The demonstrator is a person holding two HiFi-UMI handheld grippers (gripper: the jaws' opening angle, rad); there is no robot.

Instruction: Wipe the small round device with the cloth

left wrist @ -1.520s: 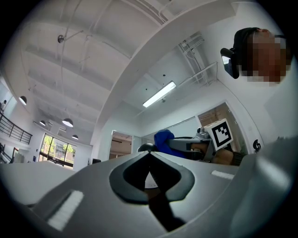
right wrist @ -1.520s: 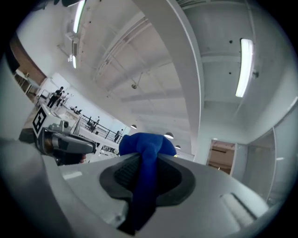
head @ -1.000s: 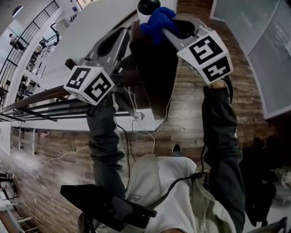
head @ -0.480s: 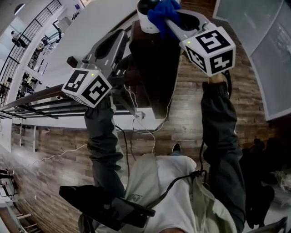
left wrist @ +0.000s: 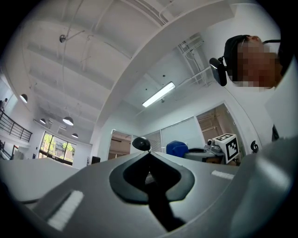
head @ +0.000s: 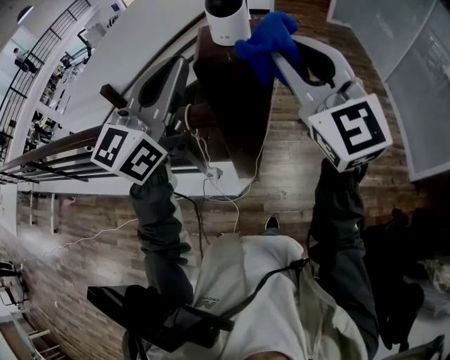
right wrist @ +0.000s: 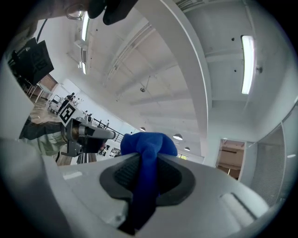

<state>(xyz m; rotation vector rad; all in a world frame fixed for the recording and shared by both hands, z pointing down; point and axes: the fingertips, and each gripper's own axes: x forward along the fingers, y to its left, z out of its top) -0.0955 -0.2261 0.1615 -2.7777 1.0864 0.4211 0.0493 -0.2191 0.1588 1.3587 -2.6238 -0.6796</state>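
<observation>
left tool jaws together, apparently empty, blue cloth beyond.

Soft, fuzzy blue cloth meets the small round device, its white plastic shell smooth and glossy under a shiny black cap. The right gripper is matt grey plastic with ribbed dark pads. The floor is grained wood planking.

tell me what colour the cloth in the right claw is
The cloth is bright blue, clearest in the right gripper view.
</observation>
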